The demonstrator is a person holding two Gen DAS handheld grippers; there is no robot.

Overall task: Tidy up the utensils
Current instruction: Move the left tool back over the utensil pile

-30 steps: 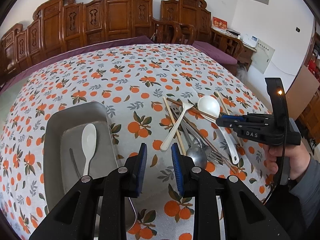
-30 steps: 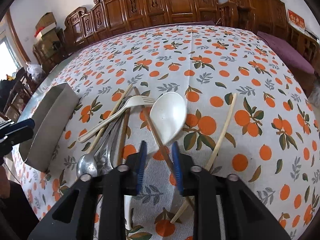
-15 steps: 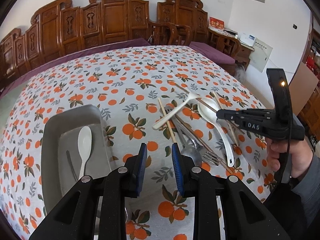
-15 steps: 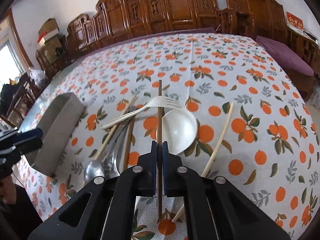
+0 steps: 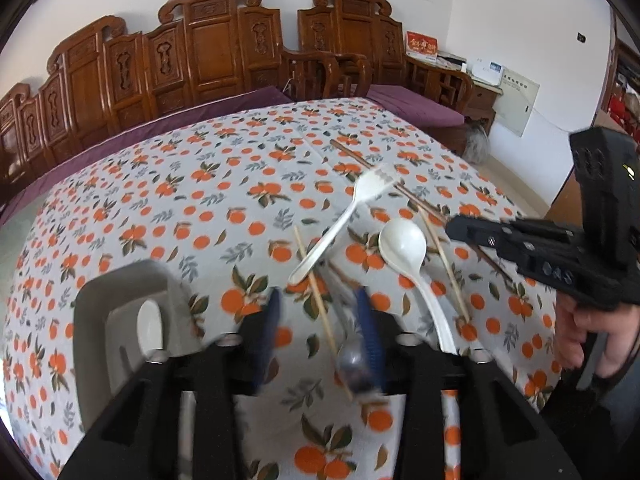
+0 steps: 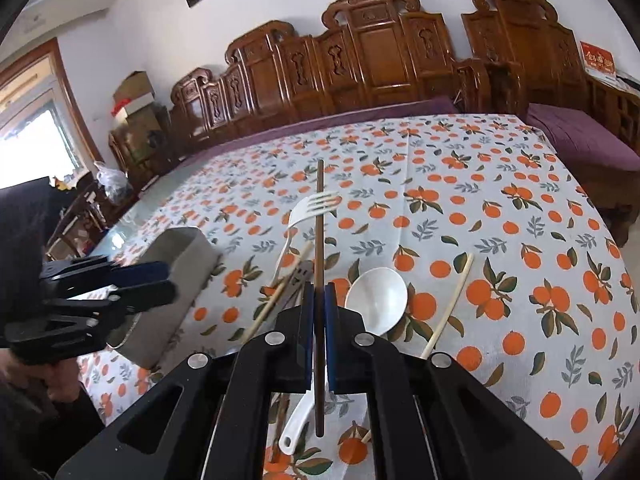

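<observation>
The right gripper [image 6: 316, 320] is clamped tight, a dark chopstick [image 6: 319, 240] pinched between its pads and sticking out ahead. The left gripper [image 5: 320, 332] angles downward, jaws opening with nothing gripped between them.

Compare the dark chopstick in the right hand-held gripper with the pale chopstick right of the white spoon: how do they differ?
The dark chopstick is dark brown; the pale chopstick is cream. The dark one is clamped in the right hand-held gripper, its far end crossing the white fork; the pale one lies loose on the tablecloth, ungripped. In the right wrist view the dark one runs straight ahead, while the pale one slants. Both are thin, straight sticks.
</observation>
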